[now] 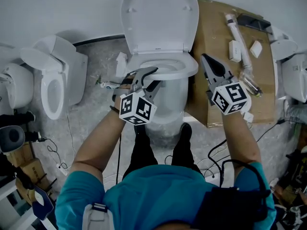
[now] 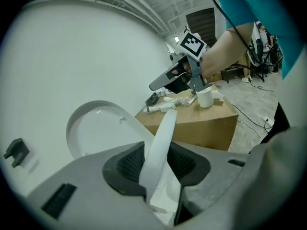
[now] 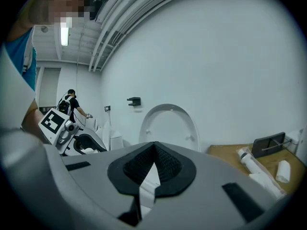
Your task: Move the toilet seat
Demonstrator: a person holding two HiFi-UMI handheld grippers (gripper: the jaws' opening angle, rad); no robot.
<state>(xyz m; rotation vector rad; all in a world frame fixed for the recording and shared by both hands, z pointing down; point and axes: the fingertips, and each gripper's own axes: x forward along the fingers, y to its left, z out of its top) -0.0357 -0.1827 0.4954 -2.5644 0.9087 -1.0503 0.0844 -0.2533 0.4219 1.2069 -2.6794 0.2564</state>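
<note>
At 11 o'c, nearest the operator, the left gripper [image 1: 149, 74] is held at the front-left rim of the toilet bowl [image 1: 165, 102], marker cube facing up. Its jaws are found clamped on the toilet seat [image 2: 165, 128]. The white ring is taken btwn the two black pads, w/ both pads against it. From that gripper's view the seat is seen edge-on as a narrow curved band rising away from the jaws. How far it is lifted off the bowl cannot be fixed from above.

At 1 o'c the right gripper [image 1: 205, 57] is held just beside the bowl's right side, apart from the seat. Its jaws are closed tip to tip w/ nothing held.

At 12 o'c, beyond the bowl, the lid [image 1: 158, 18] is stood upright against the white wall [image 1: 72, 8].

At 1–2 o'c a cardboard box [image 1: 211, 28] is set just beside the toilet. White tube parts [image 1: 240, 42] and a dark flat item [image 1: 252, 20] are laid on its top.

At 9 o'c a second toilet [image 1: 53, 83] is noted, well apart. Part of a third toilet [image 1: 292, 73] is noted at 3 o'c, past the box.

Farthest, a black bracket [image 3: 134, 100] is fixed to the wall, and a person [image 3: 72, 99] is seen in the bkgd.
</note>
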